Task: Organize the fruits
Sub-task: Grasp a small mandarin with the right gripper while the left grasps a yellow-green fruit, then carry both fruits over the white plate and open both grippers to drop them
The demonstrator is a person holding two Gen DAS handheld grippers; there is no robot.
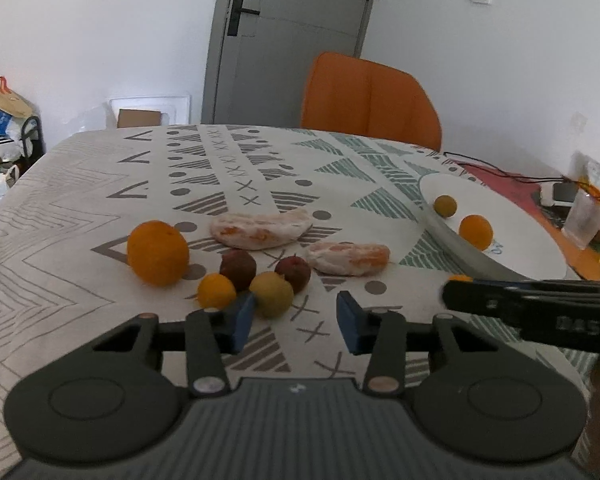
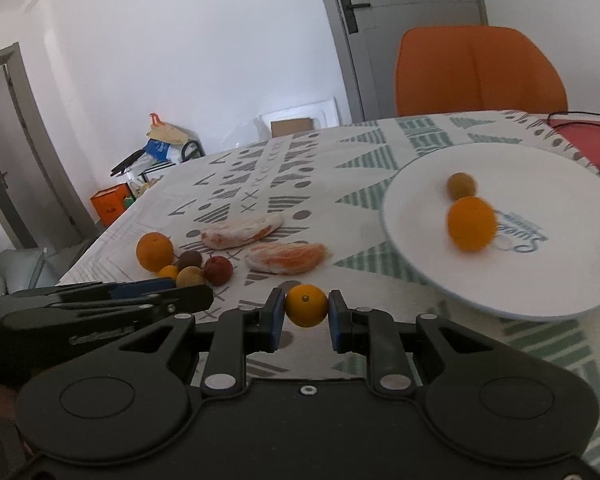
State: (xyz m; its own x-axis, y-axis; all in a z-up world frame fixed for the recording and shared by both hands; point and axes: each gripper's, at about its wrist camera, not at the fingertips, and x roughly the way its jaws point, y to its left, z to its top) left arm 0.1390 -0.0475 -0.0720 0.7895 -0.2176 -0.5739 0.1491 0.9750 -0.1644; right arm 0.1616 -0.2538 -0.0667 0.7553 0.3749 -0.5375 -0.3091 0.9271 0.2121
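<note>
My right gripper (image 2: 307,314) is shut on a small orange fruit (image 2: 306,305), held above the tablecloth just left of the white plate (image 2: 540,280). The plate holds an orange fruit (image 2: 471,223) and a small olive-green fruit (image 2: 461,185). My left gripper (image 1: 296,320) is open and empty, close behind a cluster of fruit: a yellow-green fruit (image 1: 272,294), a small orange one (image 1: 216,290), two dark red ones (image 1: 293,273) and a large orange (image 1: 158,253). Two peeled citrus pieces (image 1: 260,229) (image 1: 350,258) lie beyond.
An orange chair (image 1: 370,100) stands at the table's far side. A red mat with cables, a plastic cup (image 1: 584,218) and small items lie at the far right. The right gripper body (image 1: 540,308) crosses the left wrist view.
</note>
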